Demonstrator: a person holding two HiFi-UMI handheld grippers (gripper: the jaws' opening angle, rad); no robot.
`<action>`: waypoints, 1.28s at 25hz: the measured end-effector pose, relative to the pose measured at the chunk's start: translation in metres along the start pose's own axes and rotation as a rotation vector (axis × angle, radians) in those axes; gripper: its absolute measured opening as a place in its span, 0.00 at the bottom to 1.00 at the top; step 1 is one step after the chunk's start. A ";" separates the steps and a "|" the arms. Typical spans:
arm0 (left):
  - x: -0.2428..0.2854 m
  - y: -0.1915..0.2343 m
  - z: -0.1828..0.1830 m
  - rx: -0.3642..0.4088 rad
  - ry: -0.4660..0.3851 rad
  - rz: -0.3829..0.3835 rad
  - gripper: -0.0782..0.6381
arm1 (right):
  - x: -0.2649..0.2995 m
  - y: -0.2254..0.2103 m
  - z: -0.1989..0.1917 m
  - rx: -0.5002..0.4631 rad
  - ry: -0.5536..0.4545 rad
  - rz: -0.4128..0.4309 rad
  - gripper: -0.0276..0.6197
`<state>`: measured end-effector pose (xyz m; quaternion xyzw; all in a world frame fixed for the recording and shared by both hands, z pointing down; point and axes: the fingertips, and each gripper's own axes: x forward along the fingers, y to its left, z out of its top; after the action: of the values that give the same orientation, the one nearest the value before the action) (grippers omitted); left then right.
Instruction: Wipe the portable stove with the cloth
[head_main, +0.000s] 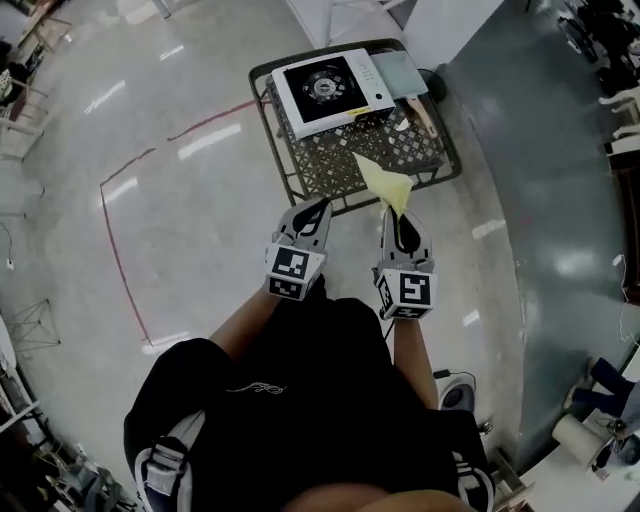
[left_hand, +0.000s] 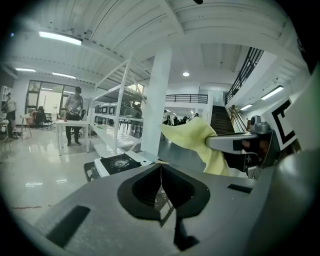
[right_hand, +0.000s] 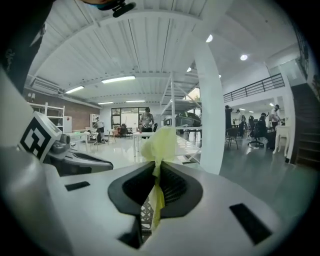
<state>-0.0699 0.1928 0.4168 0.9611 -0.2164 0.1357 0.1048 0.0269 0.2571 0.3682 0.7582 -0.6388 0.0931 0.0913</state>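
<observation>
The right gripper (head_main: 398, 218) pinches the yellow cloth (head_main: 384, 181) near one end; it looks light and limp, likely needing bunching to wipe firmly. The portable stove (head_main: 325, 88) sits well ahead on a black crate (head_main: 370, 155). The left gripper (head_main: 316, 208) alongside is closed, empty.

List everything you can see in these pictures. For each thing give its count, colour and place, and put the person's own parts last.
portable stove: one, white with a black top, on the crate ahead of the person.
crate: one, black lattice, under the stove.
flat pad: one, grey-blue, beside the stove on its right.
cloth: one, yellow, held up short of the stove.
tape lines: a few, red, on the pale floor at left.
left gripper: one, grey, jaws together on nothing.
right gripper: one, grey, jaws shut on the cloth.
shirt: one, black, at the bottom of the head view.
</observation>
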 end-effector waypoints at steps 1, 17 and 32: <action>0.004 0.012 0.000 -0.003 0.005 0.011 0.14 | 0.012 0.001 0.001 0.001 0.006 0.009 0.08; 0.077 0.150 -0.005 -0.171 0.098 0.299 0.14 | 0.206 0.005 0.005 -0.126 0.141 0.379 0.08; 0.125 0.207 -0.039 -0.376 0.214 0.583 0.14 | 0.363 0.010 -0.011 -0.275 0.257 0.729 0.08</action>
<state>-0.0615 -0.0282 0.5209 0.8033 -0.4905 0.2175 0.2585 0.0777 -0.0873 0.4730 0.4450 -0.8556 0.1269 0.2319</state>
